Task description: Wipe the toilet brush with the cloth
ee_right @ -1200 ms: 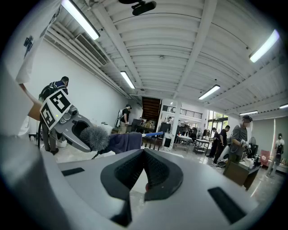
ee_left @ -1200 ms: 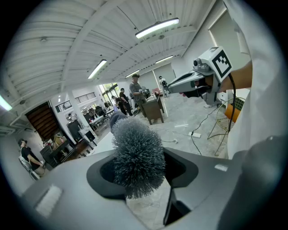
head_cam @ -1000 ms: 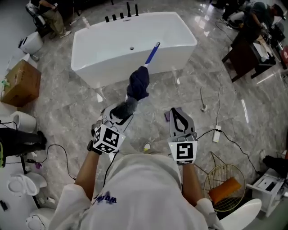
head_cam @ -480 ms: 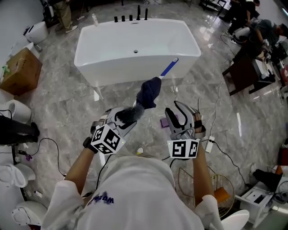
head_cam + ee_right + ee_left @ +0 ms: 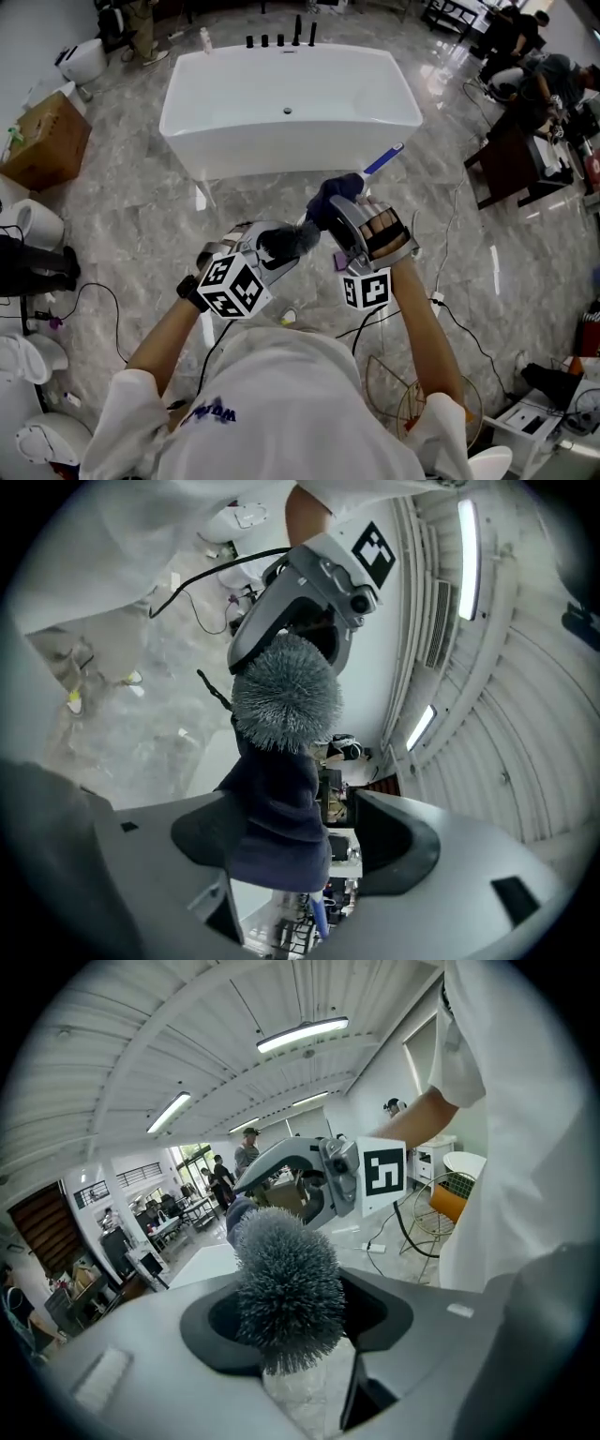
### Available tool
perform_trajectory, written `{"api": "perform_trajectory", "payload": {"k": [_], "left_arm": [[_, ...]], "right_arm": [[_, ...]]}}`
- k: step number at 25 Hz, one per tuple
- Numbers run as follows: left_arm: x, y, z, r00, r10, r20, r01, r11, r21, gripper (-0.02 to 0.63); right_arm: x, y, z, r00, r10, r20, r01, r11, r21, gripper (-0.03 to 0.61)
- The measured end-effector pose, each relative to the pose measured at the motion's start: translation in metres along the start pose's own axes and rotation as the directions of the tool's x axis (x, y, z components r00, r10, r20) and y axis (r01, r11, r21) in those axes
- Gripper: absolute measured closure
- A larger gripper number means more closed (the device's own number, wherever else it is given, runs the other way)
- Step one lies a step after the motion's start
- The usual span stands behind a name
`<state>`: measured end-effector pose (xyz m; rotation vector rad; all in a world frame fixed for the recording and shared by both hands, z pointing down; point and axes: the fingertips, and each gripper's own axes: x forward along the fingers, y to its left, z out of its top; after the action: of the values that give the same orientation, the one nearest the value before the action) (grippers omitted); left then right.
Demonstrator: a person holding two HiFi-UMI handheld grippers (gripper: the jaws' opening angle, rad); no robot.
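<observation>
The toilet brush has a grey bristle head (image 5: 287, 241) and a blue handle (image 5: 384, 159) that points toward the bathtub. My left gripper (image 5: 279, 247) is shut on the bristle head (image 5: 286, 1288). A dark blue cloth (image 5: 332, 198) is draped round the shaft just beyond the bristles. My right gripper (image 5: 349, 212) is rolled on its side at the cloth, and its jaws are opening. In the right gripper view the cloth (image 5: 277, 813) hangs between the jaws of the right gripper (image 5: 295, 841), against one jaw with a gap to the other. The bristle head (image 5: 286, 694) and the left gripper (image 5: 300, 592) lie beyond.
A white bathtub (image 5: 281, 103) stands ahead on the marble floor. A cardboard box (image 5: 47, 141) and white toilets (image 5: 19, 225) are at the left. A wire basket (image 5: 431, 403) and cables (image 5: 441, 300) lie at the right. A dark table (image 5: 520, 150) with people stands far right.
My right gripper has rolled onto its side, moved up and left to the cloth, and opened its jaws round it. The left gripper keeps its hold on the bristle head.
</observation>
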<state>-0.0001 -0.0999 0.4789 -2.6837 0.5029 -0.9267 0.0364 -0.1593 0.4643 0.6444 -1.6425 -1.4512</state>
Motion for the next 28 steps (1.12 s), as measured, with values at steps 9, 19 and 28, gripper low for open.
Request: {"api": "perform_trajectory", "payload": {"k": [9, 19, 28], "left_arm": [[-0.003, -0.006, 0.009, 0.998, -0.055, 0.015, 0.054, 0.998, 0.021, 0.393], [-0.001, 0.02, 0.015, 0.993, 0.112, 0.048, -0.116, 0.99, 0.086, 0.279], [0.007, 0.02, -0.004, 0.985, 0.144, -0.091, -0.114, 0.954, 0.276, 0.358]], "right_arm": [[0.01, 0.0, 0.01, 0.994, -0.112, 0.006, 0.112, 0.99, -0.088, 0.457], [0.015, -0.004, 0.006, 0.986, -0.063, -0.155, 0.068, 0.997, 0.021, 0.491], [0.011, -0.012, 0.001, 0.971, -0.088, -0.22, 0.091, 0.996, 0.001, 0.491]]}}
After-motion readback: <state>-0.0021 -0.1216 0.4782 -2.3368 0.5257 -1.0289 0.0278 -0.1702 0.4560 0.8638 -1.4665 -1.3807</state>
